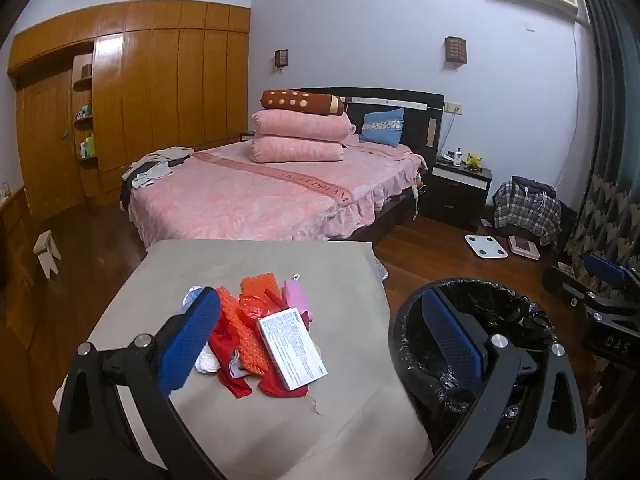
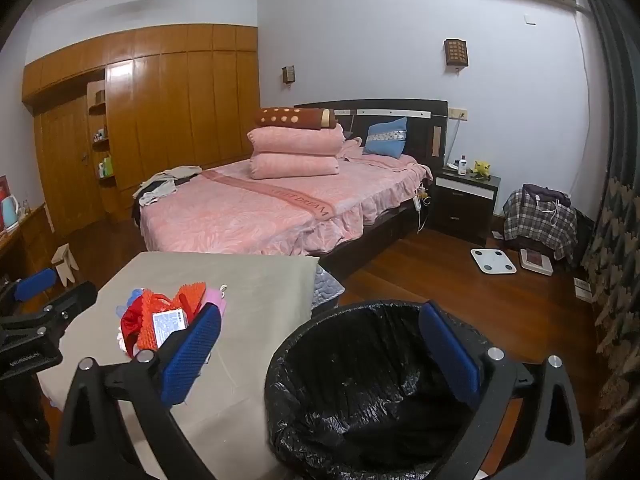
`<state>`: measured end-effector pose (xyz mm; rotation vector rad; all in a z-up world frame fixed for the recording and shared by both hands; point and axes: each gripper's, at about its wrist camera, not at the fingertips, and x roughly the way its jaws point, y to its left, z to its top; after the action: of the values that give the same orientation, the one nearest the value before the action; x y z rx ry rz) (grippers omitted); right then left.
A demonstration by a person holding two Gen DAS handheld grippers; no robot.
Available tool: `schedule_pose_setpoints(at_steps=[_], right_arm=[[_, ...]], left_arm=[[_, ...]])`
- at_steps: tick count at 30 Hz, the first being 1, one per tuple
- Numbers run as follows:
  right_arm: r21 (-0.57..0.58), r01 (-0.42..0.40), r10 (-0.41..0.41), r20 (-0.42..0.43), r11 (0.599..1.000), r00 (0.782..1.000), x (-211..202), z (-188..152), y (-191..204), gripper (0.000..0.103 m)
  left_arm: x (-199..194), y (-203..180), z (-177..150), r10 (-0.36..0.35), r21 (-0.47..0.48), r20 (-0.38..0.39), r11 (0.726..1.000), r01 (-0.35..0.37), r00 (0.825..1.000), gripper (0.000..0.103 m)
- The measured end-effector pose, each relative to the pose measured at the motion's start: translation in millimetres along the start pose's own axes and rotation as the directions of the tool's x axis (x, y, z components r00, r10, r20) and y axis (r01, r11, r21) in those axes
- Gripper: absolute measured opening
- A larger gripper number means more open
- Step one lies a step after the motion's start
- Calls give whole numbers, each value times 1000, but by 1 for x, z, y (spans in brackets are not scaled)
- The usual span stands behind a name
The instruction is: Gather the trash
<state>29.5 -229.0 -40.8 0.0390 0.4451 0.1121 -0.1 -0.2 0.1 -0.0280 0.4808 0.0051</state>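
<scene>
Both grippers hang with jaws wide apart and nothing between them; my left gripper (image 1: 316, 344) looks down on the trash pile (image 1: 256, 332) from close by, my right gripper (image 2: 320, 344) sits partly over the bin (image 2: 360, 384), whose black liner looks empty from here. I judge the step in hand is the first pick, so I'd take the white printed box (image 1: 291, 354) first, since it lies on top of the red and orange netting at about 12 o'clock from my left jaws; I'd come down with one pad on each long edge, close squarely so it doesn't skid on the netting, then swing toward 3 o'clock to the bin standing just beside the grey-covered table (image 1: 352, 420). Loose netting may snag and drag along; I'd lift slowly.

Left view shows the pile spread out, with a pink piece (image 1: 296, 294) at its far edge; right view shows the bin's inside, and a kettle (image 2: 9, 211) at 9 o'clock. Beyond both, the pink bed (image 2: 256, 208).
</scene>
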Motion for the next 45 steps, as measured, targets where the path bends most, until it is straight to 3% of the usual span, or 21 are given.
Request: schedule_pose_setpoints(at_steps=[45], right_arm=[[2,-1,1,1,1000,1000,2,-2,2,97]], left_arm=[[0,0,0,11,10,-1,1000,-10,1000,98]])
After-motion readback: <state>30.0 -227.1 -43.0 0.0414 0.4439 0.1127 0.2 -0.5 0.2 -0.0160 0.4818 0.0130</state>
